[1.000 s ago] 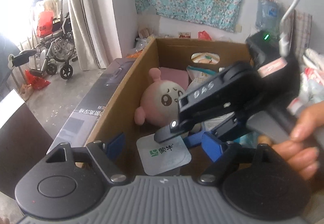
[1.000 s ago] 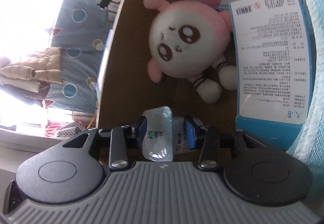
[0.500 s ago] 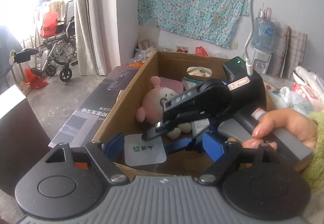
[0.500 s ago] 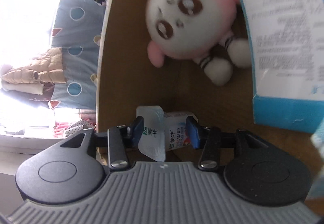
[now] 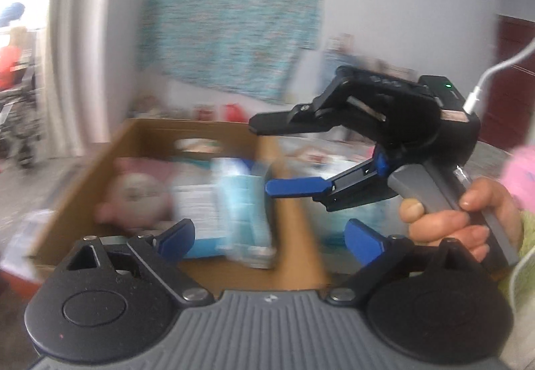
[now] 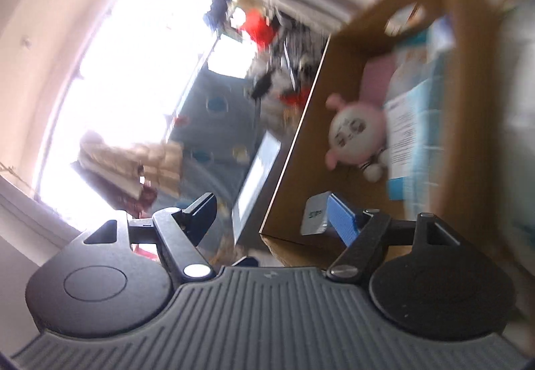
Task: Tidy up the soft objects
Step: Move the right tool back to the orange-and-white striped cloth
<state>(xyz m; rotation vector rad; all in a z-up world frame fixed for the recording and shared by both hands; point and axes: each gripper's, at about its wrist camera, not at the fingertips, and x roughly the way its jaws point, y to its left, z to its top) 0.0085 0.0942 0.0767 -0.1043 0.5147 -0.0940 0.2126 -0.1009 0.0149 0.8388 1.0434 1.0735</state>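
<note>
The cardboard box (image 5: 110,149) holds the pink plush toy (image 6: 351,132) beside blue packets (image 5: 244,203); a small white pouch (image 6: 314,214) lies at its near corner. That drop looks done, so next comes fetching another soft thing. Both the left gripper (image 5: 267,236) and right gripper (image 6: 271,216) are opening with nothing between their fingers; only the left view shows the hand (image 5: 451,219) holding the right one.

Pink-white plush toy (image 6: 354,132) lying in cardboard box (image 6: 301,149) beside blue-white packs (image 6: 411,136).
</note>
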